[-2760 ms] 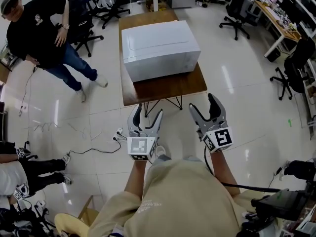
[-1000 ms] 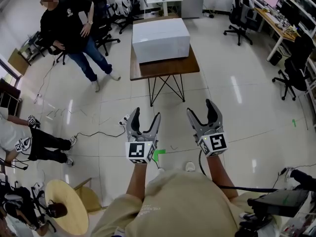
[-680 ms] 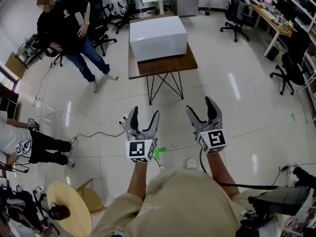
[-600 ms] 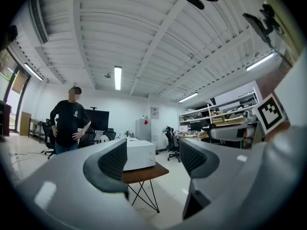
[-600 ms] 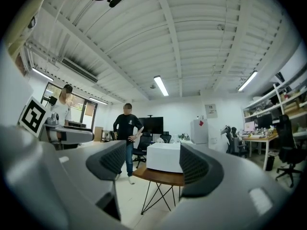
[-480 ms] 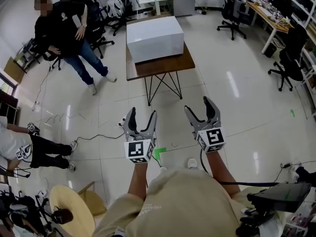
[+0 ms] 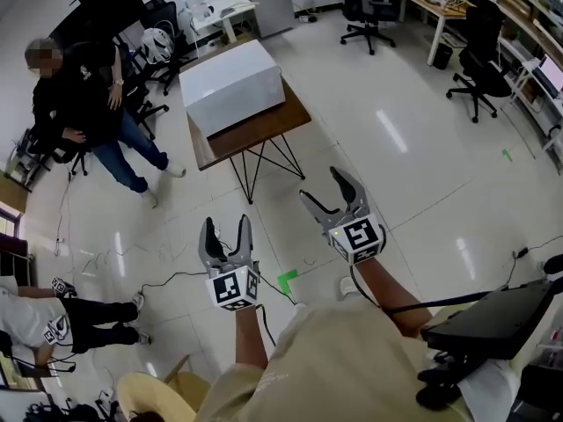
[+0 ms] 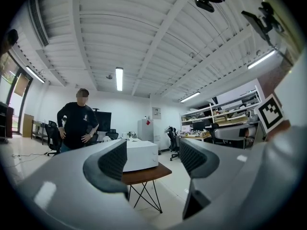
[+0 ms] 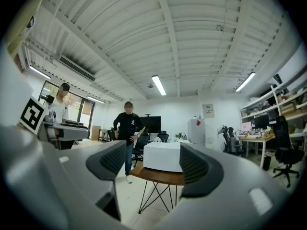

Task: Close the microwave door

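microwave [image 7: 231, 87] on table [image 7: 264, 132], person [image 7: 84, 112] to its left.

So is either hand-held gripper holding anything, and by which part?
Nothing is held: the left hand-held gripper and right hand-held gripper both stand open and empty, away from the microwave.

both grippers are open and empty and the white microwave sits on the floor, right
Not quite. The head view shows the white microwave on the wooden table, not on the floor. The rest holds: the left gripper and the right gripper are both open and empty.
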